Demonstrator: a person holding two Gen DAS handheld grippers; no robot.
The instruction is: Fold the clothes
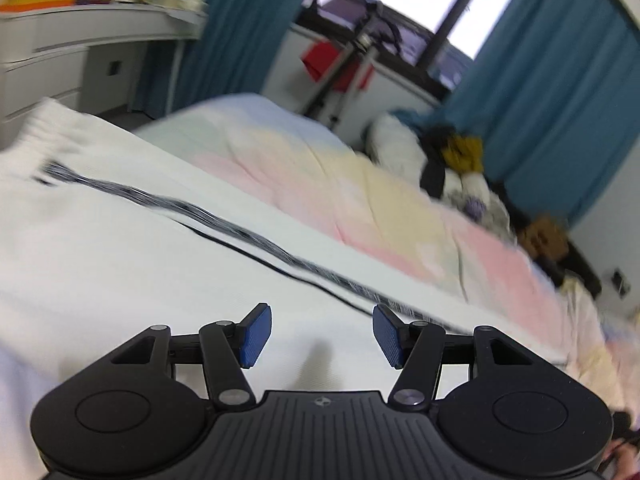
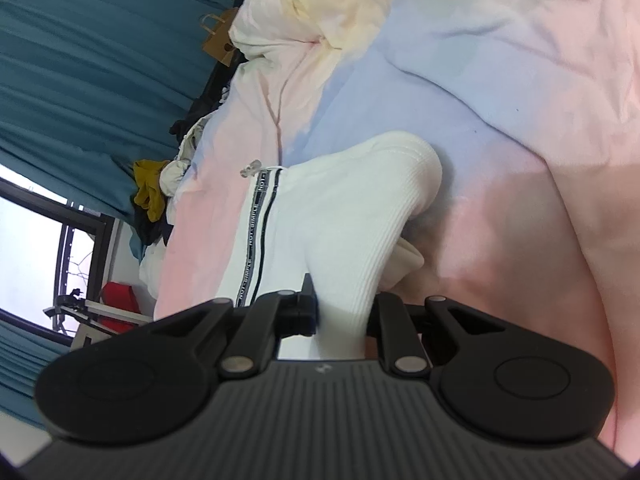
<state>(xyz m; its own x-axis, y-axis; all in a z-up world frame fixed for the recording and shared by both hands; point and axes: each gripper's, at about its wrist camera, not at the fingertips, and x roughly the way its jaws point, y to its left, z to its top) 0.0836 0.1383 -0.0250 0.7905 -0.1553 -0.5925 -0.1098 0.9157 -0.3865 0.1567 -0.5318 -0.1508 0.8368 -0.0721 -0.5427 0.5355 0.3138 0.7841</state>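
Observation:
White ribbed trousers with a black-and-grey side stripe lie spread on the pastel bed cover. My left gripper hovers just above the white cloth, open, with nothing between its blue pads. In the right wrist view the same trousers bunch up from the bed, their lettered stripe on the left. My right gripper is shut on a fold of the white trousers, which fills the gap between the black fingers.
A heap of clothes with a mustard piece lies at the bed's far side by teal curtains. A tripod and red box stand under the window. White drawers are at the left. A paper bag sits beyond the bed.

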